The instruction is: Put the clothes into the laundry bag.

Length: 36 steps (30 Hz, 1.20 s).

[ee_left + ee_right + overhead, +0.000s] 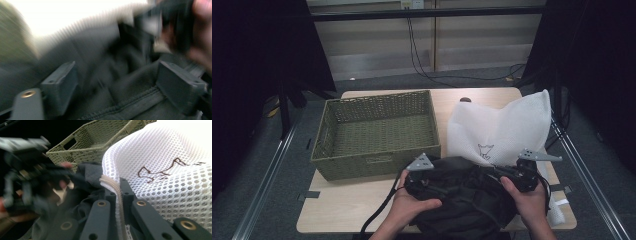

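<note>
At the table's near edge lies a crumpled black fabric garment (464, 197). The left gripper (117, 82) stands released over it; the right gripper (119, 195) is clenched on the white mesh laundry bag's (502, 130) cream zipper edge (110, 183). The bag's small dark embroidered mark (162, 170) is unreadable. The bag rises away from the person. Farther left sits an olive woven rectangular basket (377, 132).

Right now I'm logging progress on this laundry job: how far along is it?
Early to midway, by the look of it. Done: the right gripper is shut on the zip edge of the white mesh bag, holding it up. In hand: the dark garment lies bunched at the bag's mouth, under the open left gripper. Left: most of the garment is outside the bag, and the green woven basket holds nothing.
</note>
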Each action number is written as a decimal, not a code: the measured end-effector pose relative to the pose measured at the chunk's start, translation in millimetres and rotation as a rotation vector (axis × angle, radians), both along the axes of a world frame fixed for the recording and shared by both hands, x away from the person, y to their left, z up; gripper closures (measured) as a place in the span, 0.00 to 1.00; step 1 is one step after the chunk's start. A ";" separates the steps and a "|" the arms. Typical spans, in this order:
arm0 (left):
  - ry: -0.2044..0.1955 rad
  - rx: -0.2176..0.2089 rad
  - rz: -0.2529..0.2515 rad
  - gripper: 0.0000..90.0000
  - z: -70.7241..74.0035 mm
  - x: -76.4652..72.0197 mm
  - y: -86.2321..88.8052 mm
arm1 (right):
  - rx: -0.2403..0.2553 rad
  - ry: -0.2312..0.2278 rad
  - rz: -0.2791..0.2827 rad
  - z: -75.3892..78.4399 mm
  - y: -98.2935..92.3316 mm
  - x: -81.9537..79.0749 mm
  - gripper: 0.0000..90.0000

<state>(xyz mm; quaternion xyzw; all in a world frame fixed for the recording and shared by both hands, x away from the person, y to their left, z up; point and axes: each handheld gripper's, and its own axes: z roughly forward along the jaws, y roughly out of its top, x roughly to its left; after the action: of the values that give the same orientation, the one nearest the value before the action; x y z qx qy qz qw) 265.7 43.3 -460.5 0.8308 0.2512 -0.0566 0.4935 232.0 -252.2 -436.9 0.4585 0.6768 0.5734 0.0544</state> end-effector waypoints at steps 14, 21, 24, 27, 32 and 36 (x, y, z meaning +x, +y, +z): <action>-0.144 -0.074 0.041 0.86 21.0 -20.8 -32.1 | 0.014 -0.043 0.011 15.5 10.9 -9.0 0.99; -0.242 -0.232 0.164 0.84 29.3 -26.0 -37.4 | 0.012 -0.117 -0.024 40.4 6.1 -19.4 0.99; -0.248 0.078 0.194 0.84 -9.9 -15.1 -63.8 | 0.031 -0.035 -0.011 20.1 3.8 -11.3 0.99; -0.148 0.104 0.213 0.82 -22.5 -3.2 -67.0 | 0.009 -0.022 0.003 15.4 9.5 -9.7 0.99; -0.135 -0.077 0.130 0.59 0.8 -8.7 -44.1 | 0.018 -0.027 0.002 13.0 7.0 -7.4 0.99; -0.260 -0.137 0.235 0.51 28.5 -19.6 0.9 | 0.029 -0.024 -0.013 11.1 -0.3 -6.4 0.99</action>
<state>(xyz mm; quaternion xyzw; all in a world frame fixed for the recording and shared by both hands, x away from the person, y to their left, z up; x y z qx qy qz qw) 246.1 44.3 -432.0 0.7606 0.2761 0.0920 0.5803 225.5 -252.6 -425.8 0.4567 0.6647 0.5883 0.0593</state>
